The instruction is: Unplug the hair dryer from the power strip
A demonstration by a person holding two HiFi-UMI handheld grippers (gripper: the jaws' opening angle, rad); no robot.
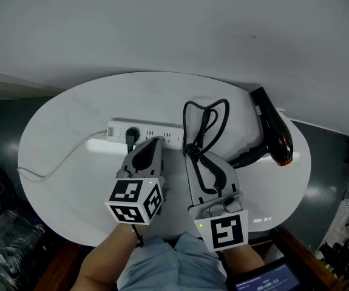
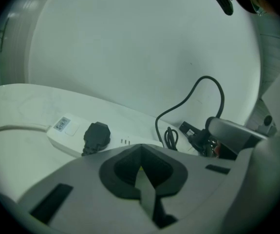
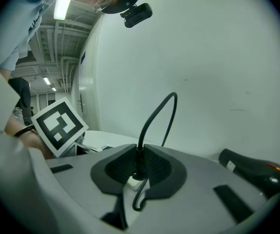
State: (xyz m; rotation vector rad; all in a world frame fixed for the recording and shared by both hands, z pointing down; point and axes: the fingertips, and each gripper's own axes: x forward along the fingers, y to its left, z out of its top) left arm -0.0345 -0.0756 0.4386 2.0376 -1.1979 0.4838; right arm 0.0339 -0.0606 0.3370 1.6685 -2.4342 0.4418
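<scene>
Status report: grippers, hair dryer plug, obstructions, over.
Left gripper jaws together at power strip. Right gripper shut on hair dryer plug, out of strip. A second plug in strip.

Grey two-jaw left gripper, jaws together, points toward 12 o'clock. The matching right gripper, at its 3 o'clock, clamps a black cord.

Not much to read here. The power strip carries a small pale label at its cable end, with print too fine to make out. Right of the power strip, a white sticker on the hair dryer is equally illegible. In front of the strip, the cube of the left gripper and the cube of the right gripper show black-and-white square code markers, no letters. A screen below the desk edge shows timer-like digits, too blurred to call.
</scene>
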